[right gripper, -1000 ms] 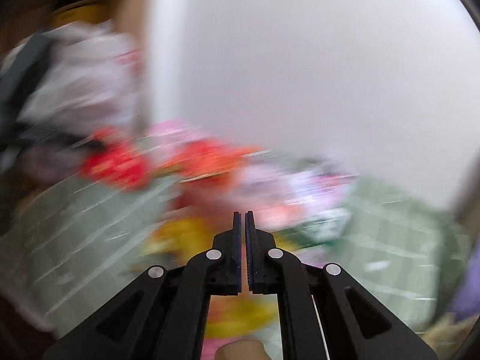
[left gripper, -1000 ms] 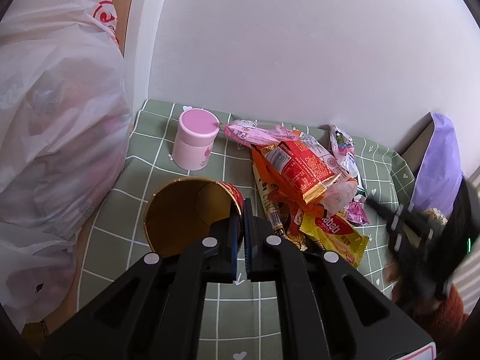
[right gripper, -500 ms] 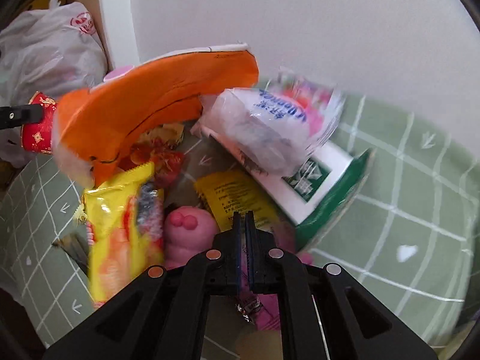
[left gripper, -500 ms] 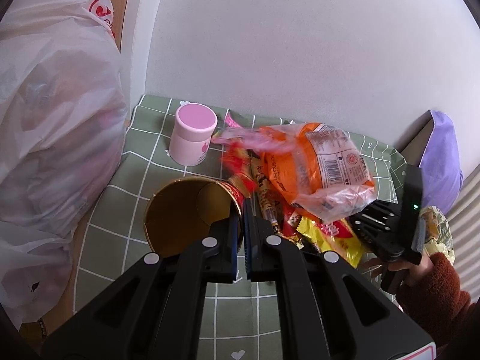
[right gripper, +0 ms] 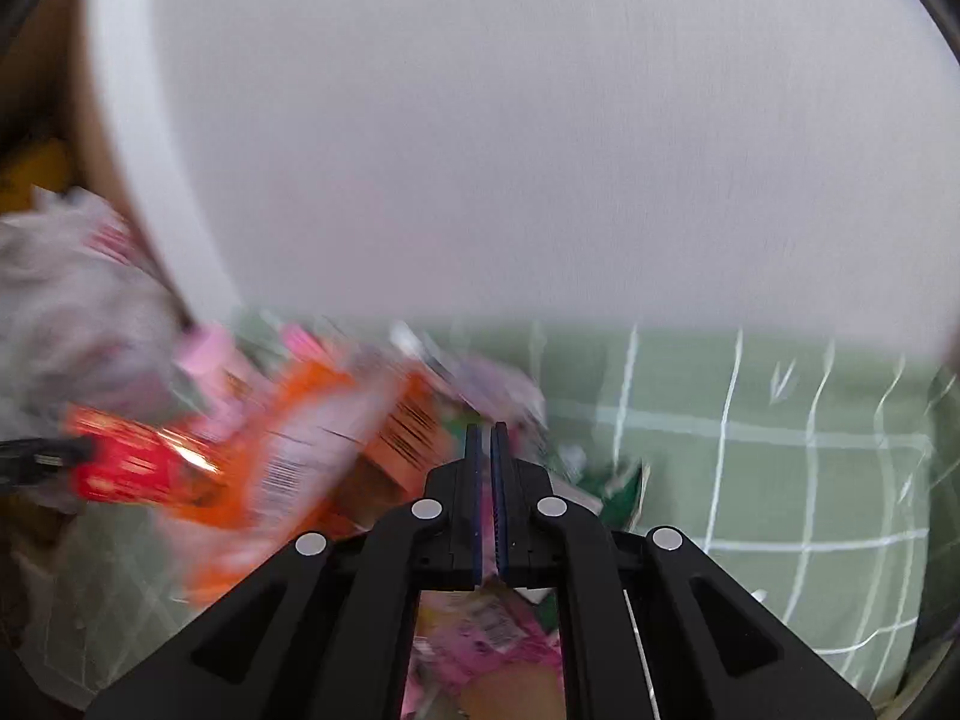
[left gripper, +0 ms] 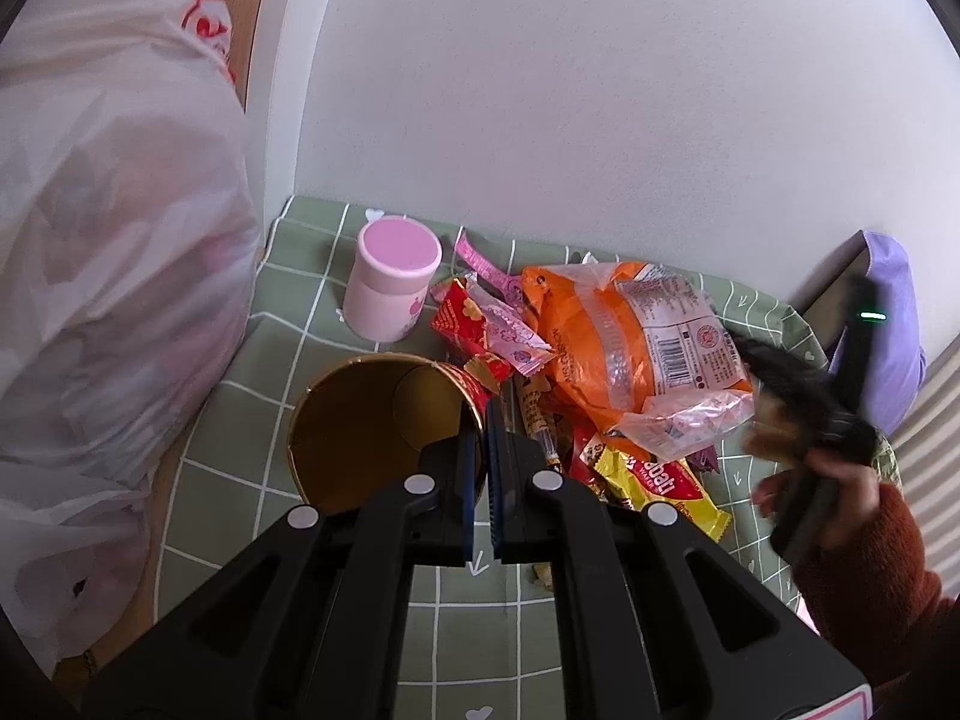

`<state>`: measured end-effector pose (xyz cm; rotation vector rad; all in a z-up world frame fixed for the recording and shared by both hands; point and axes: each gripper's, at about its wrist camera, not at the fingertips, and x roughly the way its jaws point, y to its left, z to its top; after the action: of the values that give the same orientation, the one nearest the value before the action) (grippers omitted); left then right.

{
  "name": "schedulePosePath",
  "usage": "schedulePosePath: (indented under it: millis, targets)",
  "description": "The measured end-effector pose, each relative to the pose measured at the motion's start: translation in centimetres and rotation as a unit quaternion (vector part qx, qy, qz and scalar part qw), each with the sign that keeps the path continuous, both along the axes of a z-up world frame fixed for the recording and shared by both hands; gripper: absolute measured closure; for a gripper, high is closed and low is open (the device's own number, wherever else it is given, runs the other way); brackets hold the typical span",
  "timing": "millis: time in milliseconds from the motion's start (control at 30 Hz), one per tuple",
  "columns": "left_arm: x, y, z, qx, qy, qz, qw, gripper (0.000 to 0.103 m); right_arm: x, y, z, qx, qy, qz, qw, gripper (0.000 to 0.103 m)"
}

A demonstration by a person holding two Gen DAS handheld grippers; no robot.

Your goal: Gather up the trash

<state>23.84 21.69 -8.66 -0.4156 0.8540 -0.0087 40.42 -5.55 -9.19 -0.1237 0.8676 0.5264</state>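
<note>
My left gripper [left gripper: 479, 420] is shut on the rim of a red can with a gold inside [left gripper: 372, 420], tipped with its mouth toward the camera. A heap of wrappers lies right of it: a big orange bag [left gripper: 624, 354], red [left gripper: 468, 324], pink [left gripper: 510, 336] and yellow [left gripper: 660, 486] packets. My right gripper [right gripper: 486, 438] is shut with nothing seen between its fingertips; its view is blurred, with the orange bag [right gripper: 312, 450] to its left. It also shows blurred in the left wrist view [left gripper: 798, 408], just right of the heap.
A pink lidded jar [left gripper: 390, 282] stands behind the can. A large white plastic bag [left gripper: 108, 252] fills the left. A purple object [left gripper: 888, 312] lies at the right by the wall. The surface is a green checked cloth [left gripper: 300, 324].
The orange bag, lifted half a second ago, has dropped back onto the heap. My right gripper has pulled back to the right, moving fast. The left gripper and can have stayed put.
</note>
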Motion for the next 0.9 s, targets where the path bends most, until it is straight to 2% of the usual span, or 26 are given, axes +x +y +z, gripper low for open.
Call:
schedulePosePath:
  millis: [33, 100, 167, 200, 267, 467, 500, 533, 633, 667, 767, 800, 900]
  targets:
    - [-0.1, 0.0, 0.2, 0.002, -0.004, -0.002, 1.0, 0.1, 0.1, 0.6, -1.2, -0.018, 0.011, 0.003, 1.0, 0.097]
    - [0.0, 0.1, 0.2, 0.001, -0.004, -0.003, 1.0, 0.1, -0.9, 1.8, -2.1, -0.032, -0.018, 0.029, 0.999, 0.097]
    - [0.0, 0.0, 0.1, 0.001, -0.001, -0.006, 1.0, 0.1, -1.7, 2.4, -2.4, -0.057, -0.026, 0.043, 0.997, 0.097]
    - [0.1, -0.1, 0.0, 0.001, 0.002, -0.007, 1.0, 0.1, -1.6, 2.8, -2.3, -0.054, -0.015, 0.056, 0.997, 0.097]
    - [0.1, -0.3, -0.1, -0.001, 0.005, -0.013, 0.9999, 0.1, -1.2, 2.8, -2.3, -0.047, 0.001, 0.045, 0.998, 0.097]
    - [0.5, -1.5, -0.3, -0.007, 0.011, -0.029, 0.9995, 0.1, -0.8, 0.9, -2.6, -0.009, 0.098, 0.034, 0.995, 0.097]
    - [0.4, -1.6, -0.4, -0.007, 0.01, -0.03, 0.9995, 0.1, -1.4, 0.6, -2.5, -0.007, 0.11, 0.037, 0.993, 0.097]
    - [0.3, -1.7, -0.3, -0.006, 0.009, -0.032, 0.9994, 0.1, -2.5, 0.0, -1.8, -0.011, 0.094, 0.04, 0.995, 0.097]
    - [0.3, -2.2, -0.2, -0.006, 0.008, -0.037, 0.9992, 0.1, -7.2, -0.6, -0.3, -0.03, 0.014, 0.086, 0.996, 0.097]
    - [0.3, -2.3, -0.2, -0.007, 0.009, -0.039, 0.9992, 0.1, -8.2, -1.1, -0.3, -0.035, 0.019, 0.09, 0.995, 0.097]
    - [0.2, -2.6, -0.6, -0.012, 0.016, -0.044, 0.9988, 0.1, -10.7, -2.7, -1.1, 0.014, 0.108, 0.115, 0.987, 0.097]
    - [0.2, -2.8, -0.8, -0.012, 0.018, -0.047, 0.9987, 0.1, -11.7, -2.6, -1.5, 0.012, 0.122, 0.124, 0.985, 0.097]
    - [0.0, -3.3, -0.9, -0.01, 0.022, -0.053, 0.9983, 0.1, -14.7, -2.6, -2.0, -0.031, 0.107, 0.149, 0.982, 0.097]
